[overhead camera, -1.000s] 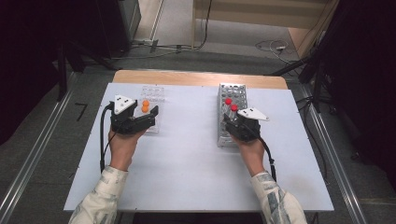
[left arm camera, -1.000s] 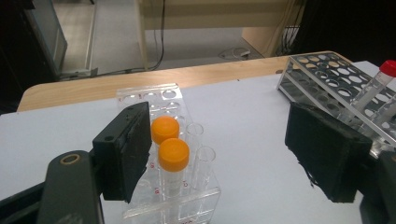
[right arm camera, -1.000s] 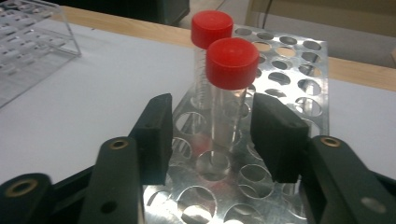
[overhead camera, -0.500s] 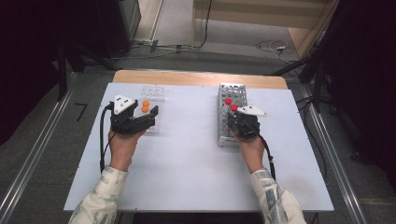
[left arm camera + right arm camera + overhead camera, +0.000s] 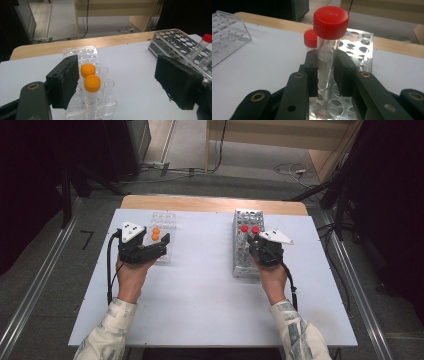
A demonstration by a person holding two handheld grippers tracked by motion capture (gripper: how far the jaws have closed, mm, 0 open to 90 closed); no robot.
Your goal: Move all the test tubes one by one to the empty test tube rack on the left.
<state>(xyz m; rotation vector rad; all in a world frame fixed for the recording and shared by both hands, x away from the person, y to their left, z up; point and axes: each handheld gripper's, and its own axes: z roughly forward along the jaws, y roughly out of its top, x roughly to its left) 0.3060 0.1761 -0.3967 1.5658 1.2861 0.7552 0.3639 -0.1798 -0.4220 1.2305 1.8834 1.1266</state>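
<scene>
Right claw (image 5: 324, 72) is pinching a red-capped tube (image 5: 329, 37) in the metal rack (image 5: 239, 265) — left claw (image 5: 120, 87) is spread around the clear rack (image 5: 82, 53); transfer pending.

Red cap (image 5: 331, 22) on clear tube (image 5: 325, 65), orange caps (image 5: 92, 83), silver rack (image 5: 246, 245), black grippers (image 5: 324, 72), white table (image 5: 210, 290)

occluded: red-capped tube (image 5: 325, 62) base behind claw | blurred: rear red cap (image 5: 310, 38)

Even overhead light on the pale table (image 5: 210, 285) — dark surroundings (soft, slightly blurred close-ups), faint shadows.
</scene>
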